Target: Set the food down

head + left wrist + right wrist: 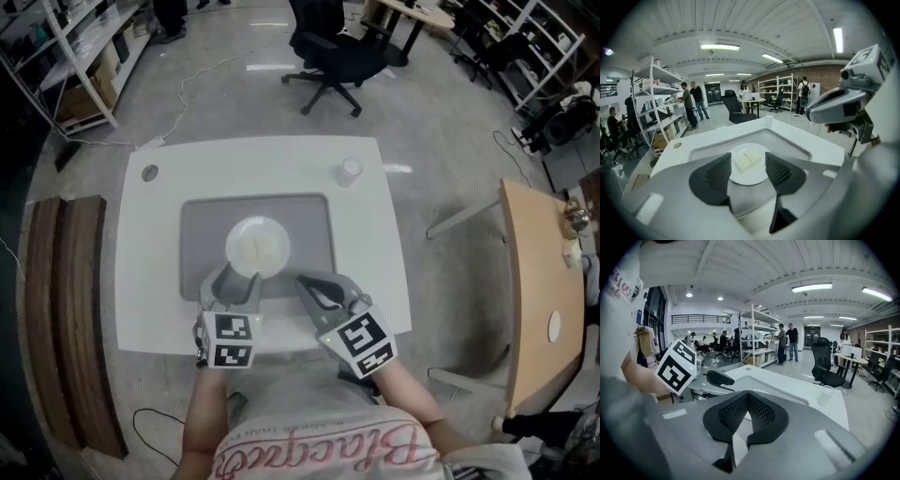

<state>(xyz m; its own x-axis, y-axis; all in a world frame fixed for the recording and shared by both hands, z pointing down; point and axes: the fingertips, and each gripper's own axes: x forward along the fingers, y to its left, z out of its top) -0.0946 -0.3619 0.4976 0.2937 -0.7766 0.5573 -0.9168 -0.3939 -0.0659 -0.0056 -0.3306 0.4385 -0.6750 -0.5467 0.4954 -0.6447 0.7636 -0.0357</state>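
A white plate (241,236) lies on a grey tray (202,225) in the middle of the white table. Two pale flat pieces of food (260,247) rest on the plate. My left gripper (234,278) stands open at the plate's near edge. In the left gripper view the food (748,160) and plate (751,180) show beyond the gap in my left gripper (747,158), and nothing touches the pads. My right gripper (315,286) hovers just right of the plate, over the tray's near edge. In its own view my right gripper (747,398) is shut, tips together, with nothing in them.
A clear plastic cup (350,171) stands at the table's far right. A round cable hole (150,172) sits at the far left corner. A black office chair (333,47) is beyond the table, a wooden table (539,300) to the right, and wooden planks (66,309) to the left.
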